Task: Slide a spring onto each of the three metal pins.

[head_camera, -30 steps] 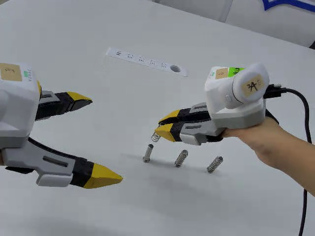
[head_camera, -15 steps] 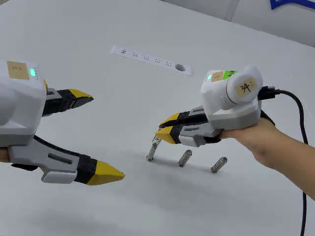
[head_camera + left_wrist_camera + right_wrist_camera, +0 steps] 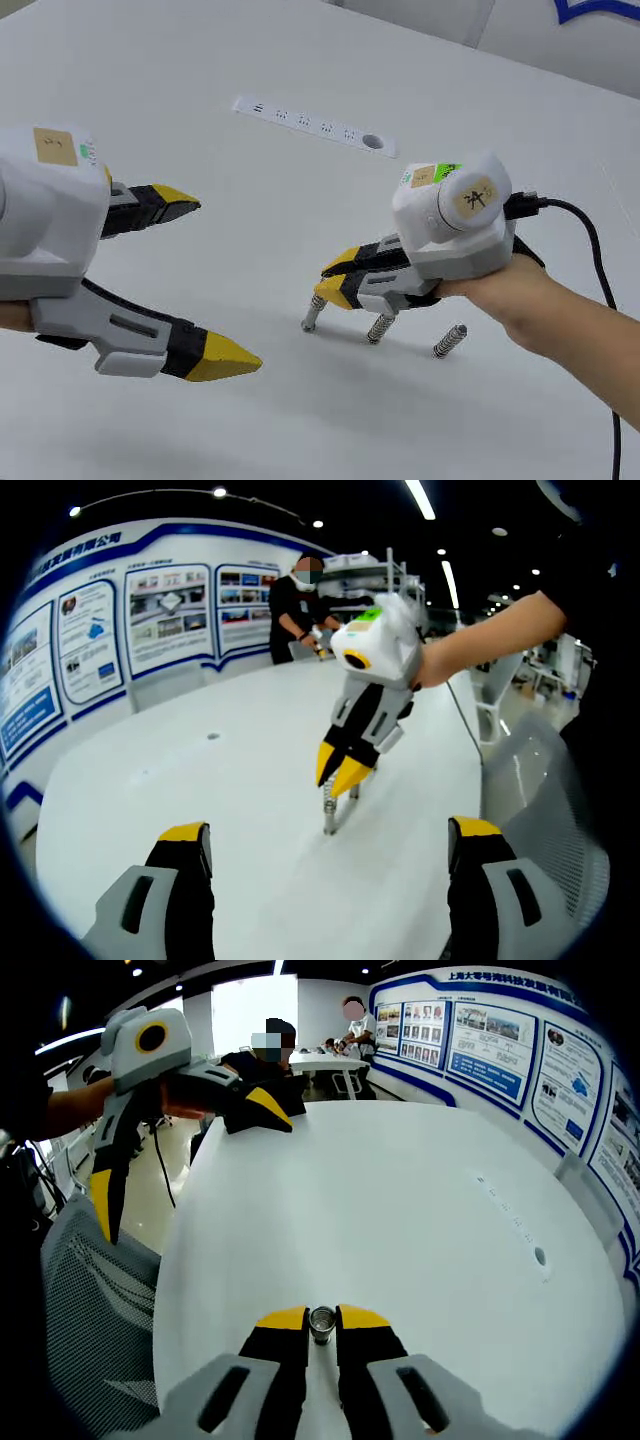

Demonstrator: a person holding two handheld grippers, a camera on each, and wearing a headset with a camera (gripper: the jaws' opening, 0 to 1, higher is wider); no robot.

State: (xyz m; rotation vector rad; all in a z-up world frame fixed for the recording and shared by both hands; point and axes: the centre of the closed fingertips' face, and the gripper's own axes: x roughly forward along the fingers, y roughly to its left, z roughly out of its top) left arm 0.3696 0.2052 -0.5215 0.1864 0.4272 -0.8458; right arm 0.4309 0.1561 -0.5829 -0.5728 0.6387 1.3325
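The right tongs [image 3: 330, 285] pinch the spring [image 3: 321, 1322] on top of the end pin [image 3: 309, 322], which stands on the table [image 3: 300, 430] straight below them, while the left tongs [image 3: 220, 283] hang spread wide, well apart.

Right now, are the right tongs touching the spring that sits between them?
Touching. In the right gripper view the spring sits pinched between the right tongs, with no gap showing on either side of it.

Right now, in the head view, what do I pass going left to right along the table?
The left gripper → first pin → spring-covered second pin → spring-covered third pin.
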